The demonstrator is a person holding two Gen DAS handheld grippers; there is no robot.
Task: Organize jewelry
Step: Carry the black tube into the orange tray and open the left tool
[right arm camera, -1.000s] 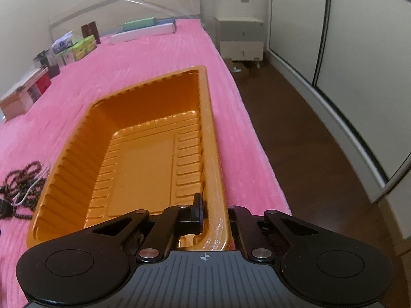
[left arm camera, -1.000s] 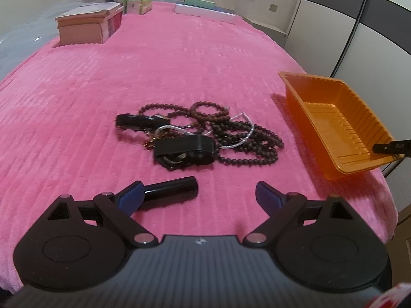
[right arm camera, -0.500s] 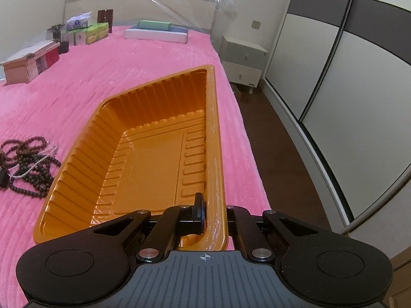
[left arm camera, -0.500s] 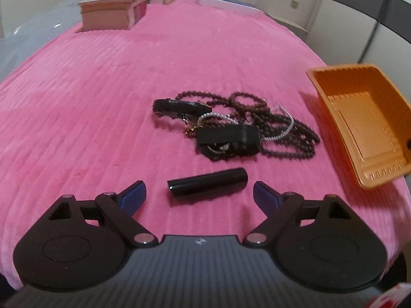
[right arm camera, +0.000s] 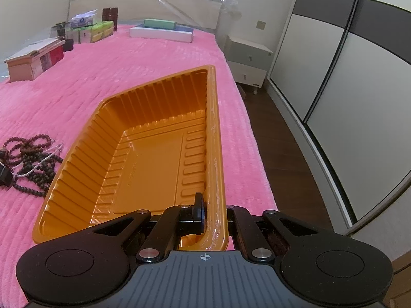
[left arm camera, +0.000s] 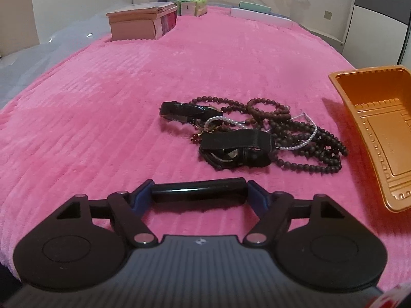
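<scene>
Since 1 s ago L gripper (left arm camera: 199,192) closed in on black tube (left arm camera: 199,192); blue fingertips (left arm camera: 142,192) now press both ends, lower center of frame. R gripper (right arm camera: 214,214) stays clamped on orange tray (right arm camera: 215,138) rim. Best lift tube level, squeeze firm or it slips endwise. L view shows bead/watch pile (left arm camera: 257,138) mid-frame; R view catches only its edge, far left.

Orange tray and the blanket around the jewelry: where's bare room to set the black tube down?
The tray floor is bare throughout; only the right gripper pinches its near rim. The pink blanket is open left of the jewelry pile and back to the wooden box. Crowded: the pile, close to the tray.
</scene>
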